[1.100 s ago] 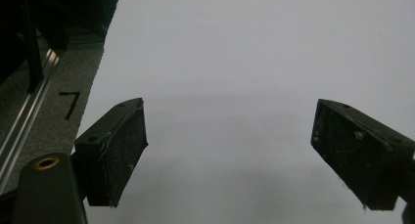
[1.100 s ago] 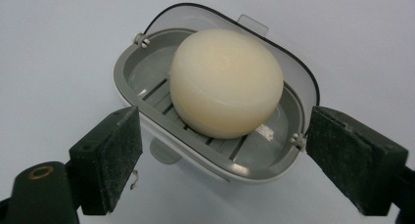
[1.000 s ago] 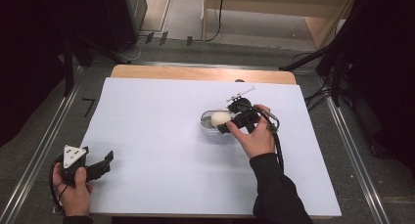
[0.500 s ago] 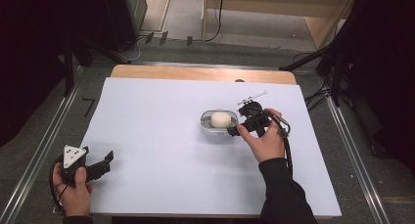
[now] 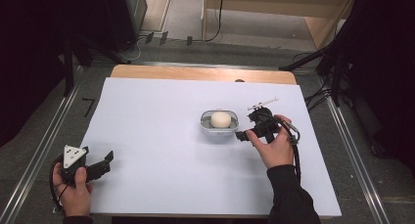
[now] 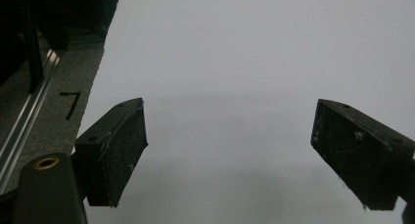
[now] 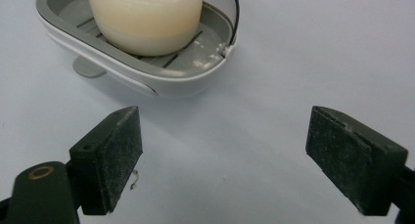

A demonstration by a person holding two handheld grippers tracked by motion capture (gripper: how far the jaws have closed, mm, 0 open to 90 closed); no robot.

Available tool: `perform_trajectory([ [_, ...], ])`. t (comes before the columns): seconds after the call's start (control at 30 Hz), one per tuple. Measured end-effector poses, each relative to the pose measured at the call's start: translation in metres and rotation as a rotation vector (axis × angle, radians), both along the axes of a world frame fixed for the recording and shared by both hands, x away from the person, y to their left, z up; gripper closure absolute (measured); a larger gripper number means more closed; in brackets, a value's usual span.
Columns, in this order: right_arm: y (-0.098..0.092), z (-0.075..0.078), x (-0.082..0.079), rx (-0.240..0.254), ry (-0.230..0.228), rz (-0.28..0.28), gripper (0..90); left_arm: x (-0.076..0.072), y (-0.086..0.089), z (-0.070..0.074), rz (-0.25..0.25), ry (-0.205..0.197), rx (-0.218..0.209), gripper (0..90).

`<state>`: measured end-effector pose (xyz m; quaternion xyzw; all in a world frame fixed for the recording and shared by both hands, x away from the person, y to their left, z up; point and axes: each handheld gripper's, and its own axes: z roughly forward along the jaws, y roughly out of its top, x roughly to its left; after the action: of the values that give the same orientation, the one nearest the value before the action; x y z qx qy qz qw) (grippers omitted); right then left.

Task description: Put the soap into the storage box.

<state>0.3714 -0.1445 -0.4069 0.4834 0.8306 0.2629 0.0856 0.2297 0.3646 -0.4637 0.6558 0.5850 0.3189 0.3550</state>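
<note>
A pale cream soap bar [image 5: 220,119] [image 7: 145,18] lies in a grey oval soap dish [image 5: 219,129] [image 7: 161,75] right of the table's middle. My right gripper [image 5: 241,134] [image 7: 222,158] sits just right of the dish, open, its jaws pointing at the dish with only white table between them. At the near left corner my left gripper [image 5: 106,161] [image 6: 230,153] rests in a hand, open over bare white surface.
A small white syringe-like tool [image 5: 263,104] lies behind the right hand. The white sheet [image 5: 156,136] covers a wooden table [image 5: 195,73]. Metal rails [image 5: 41,145] run along both sides, and dark stands and cables sit beyond.
The right gripper has drawn back to the right, off the soap and dish, and now sits beside the dish. The left gripper has stayed put.
</note>
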Motion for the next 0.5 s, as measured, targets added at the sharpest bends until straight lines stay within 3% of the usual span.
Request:
perform_trajectory([
  [0.5,-0.033,-0.016,-0.017,0.022,0.013,-0.060,14.2,0.000,0.000,0.000,0.001,-0.001,0.001,14.4],
])
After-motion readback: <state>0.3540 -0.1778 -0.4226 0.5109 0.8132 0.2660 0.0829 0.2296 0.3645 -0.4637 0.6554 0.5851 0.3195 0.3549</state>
